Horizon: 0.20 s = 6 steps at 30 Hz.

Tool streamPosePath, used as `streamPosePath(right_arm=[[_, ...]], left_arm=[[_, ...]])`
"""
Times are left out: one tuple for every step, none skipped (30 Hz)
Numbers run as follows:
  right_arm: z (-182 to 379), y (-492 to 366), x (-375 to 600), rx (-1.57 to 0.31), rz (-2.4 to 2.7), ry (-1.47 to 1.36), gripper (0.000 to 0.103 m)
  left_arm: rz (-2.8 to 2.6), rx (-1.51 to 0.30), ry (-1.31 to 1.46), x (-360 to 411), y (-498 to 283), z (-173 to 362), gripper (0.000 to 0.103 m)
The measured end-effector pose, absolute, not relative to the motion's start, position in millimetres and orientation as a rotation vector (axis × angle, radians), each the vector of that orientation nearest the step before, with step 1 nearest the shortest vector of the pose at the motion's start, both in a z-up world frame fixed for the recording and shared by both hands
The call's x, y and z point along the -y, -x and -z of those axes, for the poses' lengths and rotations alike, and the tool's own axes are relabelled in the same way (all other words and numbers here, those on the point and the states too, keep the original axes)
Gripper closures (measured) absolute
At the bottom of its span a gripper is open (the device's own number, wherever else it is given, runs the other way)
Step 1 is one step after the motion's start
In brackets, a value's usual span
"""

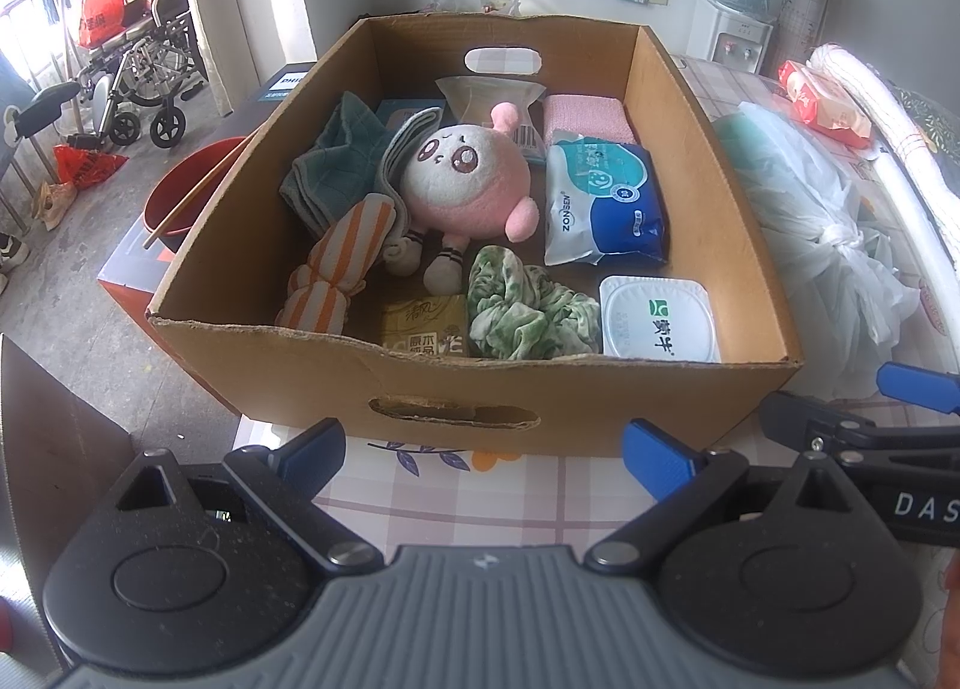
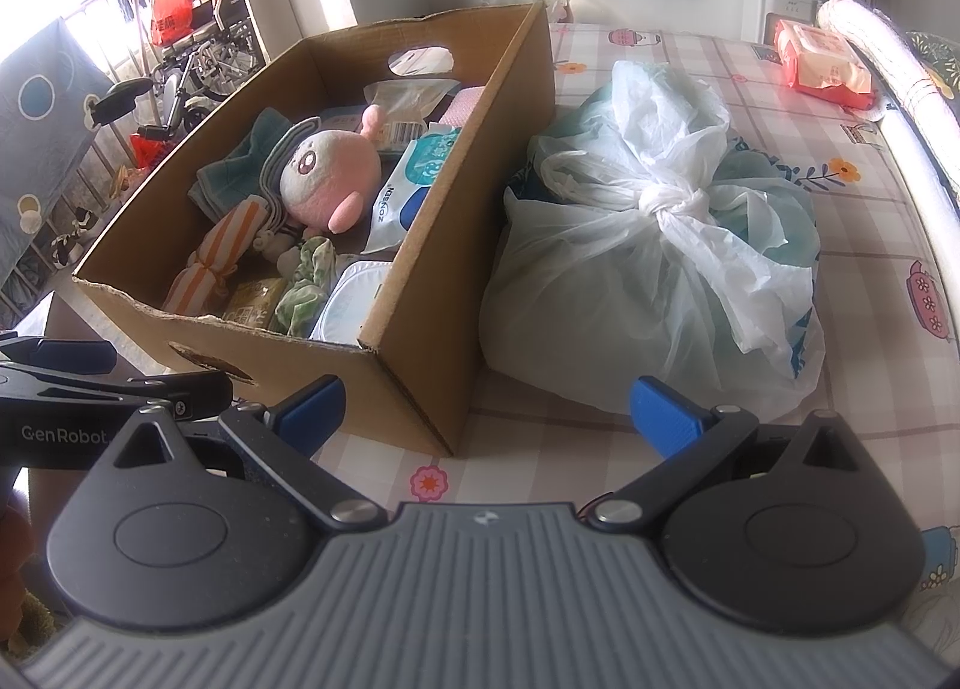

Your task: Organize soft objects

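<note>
An open cardboard box (image 1: pixel 540 389) (image 2: pixel 414 329) stands on the checked tablecloth. Inside lie a pink plush toy (image 1: pixel 465 182) (image 2: pixel 330 173), an orange-striped cloth roll (image 1: pixel 336 269), a teal towel (image 1: pixel 336 167), a green scrunched cloth (image 1: pixel 522 311), a pink cloth (image 1: pixel 585 116), a wipes pack (image 1: pixel 603 197), a tissue pack (image 1: pixel 423 326) and a white tub (image 1: pixel 657 317). My left gripper (image 1: pixel 483 452) is open and empty just before the box's near wall. My right gripper (image 2: pixel 486 413) is open and empty, before the box's near right corner and a tied white plastic bag (image 2: pixel 654 245).
The tied bag (image 1: pixel 822 233) lies right of the box. A red wipes pack (image 2: pixel 822 65) and a rolled white mat (image 2: pixel 894 89) lie at the far right. A red bowl with chopsticks (image 1: pixel 186 191) sits left of the box. A wheelchair (image 1: pixel 138 71) stands on the floor beyond.
</note>
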State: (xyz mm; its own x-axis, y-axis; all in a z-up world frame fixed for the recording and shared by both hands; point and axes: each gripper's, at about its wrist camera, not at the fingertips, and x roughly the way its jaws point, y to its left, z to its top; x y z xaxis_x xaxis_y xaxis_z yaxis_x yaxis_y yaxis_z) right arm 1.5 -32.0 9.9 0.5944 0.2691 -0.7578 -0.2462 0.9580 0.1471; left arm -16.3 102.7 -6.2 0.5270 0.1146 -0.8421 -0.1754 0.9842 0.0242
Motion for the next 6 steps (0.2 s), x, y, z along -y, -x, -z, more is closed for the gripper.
streamPosePath(right_arm=[[-9.8,-1.0,31.8,-0.885,-0.299,-0.027,0.001],[-9.3,-0.7,31.7,-0.884,-0.3,-0.026,0.001],[-8.9,-0.1,31.4,-0.884,-0.3,-0.026,0.001],[-8.9,-0.1,31.4,-0.884,-0.3,-0.026,0.001],[-8.6,0.7,31.2,-0.884,-0.301,-0.026,0.001],[-8.8,0.0,31.1,-0.885,-0.301,-0.026,0.001]], left_arm=[[-0.173,-1.001,0.066,-102.4,15.8,6.1,0.003],[-0.174,-1.001,0.066,-102.7,16.3,6.1,0.003],[-0.174,-1.001,0.066,-103.2,17.0,6.1,0.003],[-0.175,-1.0,0.066,-102.8,16.8,5.7,0.003],[-0.175,-1.0,0.066,-103.4,17.8,5.7,0.003],[-0.176,-0.999,0.065,-103.8,18.2,5.3,0.003]])
